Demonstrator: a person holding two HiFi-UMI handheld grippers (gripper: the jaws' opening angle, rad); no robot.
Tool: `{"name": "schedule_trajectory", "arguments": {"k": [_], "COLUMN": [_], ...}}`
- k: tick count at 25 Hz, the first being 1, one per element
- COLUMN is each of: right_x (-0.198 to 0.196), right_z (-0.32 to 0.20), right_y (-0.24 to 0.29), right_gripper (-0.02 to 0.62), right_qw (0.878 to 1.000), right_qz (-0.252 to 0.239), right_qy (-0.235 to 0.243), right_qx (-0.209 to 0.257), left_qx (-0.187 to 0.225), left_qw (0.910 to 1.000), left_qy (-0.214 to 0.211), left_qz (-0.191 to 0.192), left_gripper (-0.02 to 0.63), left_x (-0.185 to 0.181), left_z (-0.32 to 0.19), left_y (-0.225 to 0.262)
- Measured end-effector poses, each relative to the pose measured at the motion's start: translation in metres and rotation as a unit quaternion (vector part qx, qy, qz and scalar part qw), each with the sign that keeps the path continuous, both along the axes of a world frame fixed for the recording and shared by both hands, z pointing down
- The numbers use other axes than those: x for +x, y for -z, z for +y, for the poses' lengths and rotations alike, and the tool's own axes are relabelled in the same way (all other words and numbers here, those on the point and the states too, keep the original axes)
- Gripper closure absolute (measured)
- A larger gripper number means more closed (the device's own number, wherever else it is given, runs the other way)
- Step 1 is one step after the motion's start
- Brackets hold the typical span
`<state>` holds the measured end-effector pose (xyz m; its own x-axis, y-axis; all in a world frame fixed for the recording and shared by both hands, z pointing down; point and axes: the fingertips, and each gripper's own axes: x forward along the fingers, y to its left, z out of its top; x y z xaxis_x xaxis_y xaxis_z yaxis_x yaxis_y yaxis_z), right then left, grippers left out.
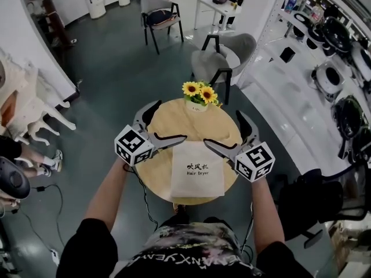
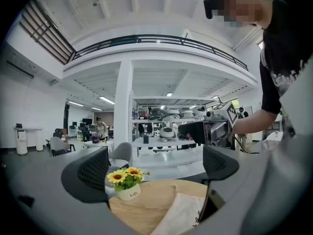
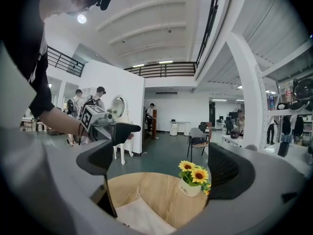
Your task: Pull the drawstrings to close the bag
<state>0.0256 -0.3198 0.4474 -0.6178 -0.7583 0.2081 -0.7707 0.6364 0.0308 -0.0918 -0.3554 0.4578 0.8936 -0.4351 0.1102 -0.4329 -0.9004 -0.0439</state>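
A white drawstring bag [image 1: 197, 169] with black print lies flat on the near half of a round wooden table [image 1: 168, 117]. My left gripper [image 1: 171, 120] hovers open over the table's left side, one jaw reaching to the bag's top left corner. On the other side my right gripper [image 1: 221, 128] is open too, with a jaw near the bag's top right corner. Neither holds anything. In the left gripper view the bag [image 2: 183, 214] shows low between the open jaws of the left gripper [image 2: 154, 168]. The right gripper view has the bag [image 3: 142, 219] below the right gripper [image 3: 164, 165]. No drawstrings are discernible.
A small white pot of sunflowers [image 1: 200, 94] stands at the table's far edge. A grey chair [image 1: 226, 54] is just behind the table, another chair [image 1: 159, 13] farther back. Shelving with equipment [image 1: 330, 68] runs along the right. Cables [image 1: 49, 213] trail over the floor at the left.
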Motion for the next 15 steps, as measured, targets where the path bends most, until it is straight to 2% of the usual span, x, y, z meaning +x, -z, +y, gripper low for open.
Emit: {"name": "schedule_trajectory", "arguments": {"k": [7, 15], "right_x": [0.003, 0.024], "right_z": [-0.014, -0.038], "right_y": [-0.003, -0.004], "right_gripper": [0.009, 0.008], "right_qw": [1.000, 1.000], "right_qz": [0.002, -0.013], "right_qy": [0.003, 0.027], "right_qx": [0.000, 0.001], "left_qx": [0.002, 0.003], "left_qw": [1.0000, 0.9996], "left_qy": [0.002, 0.022], "left_qz": [-0.002, -0.015], "left_gripper": [0.020, 0.020], "left_x": [0.005, 0.026], "left_z": [-0.016, -0.032], "left_y": [0.000, -0.001]}}
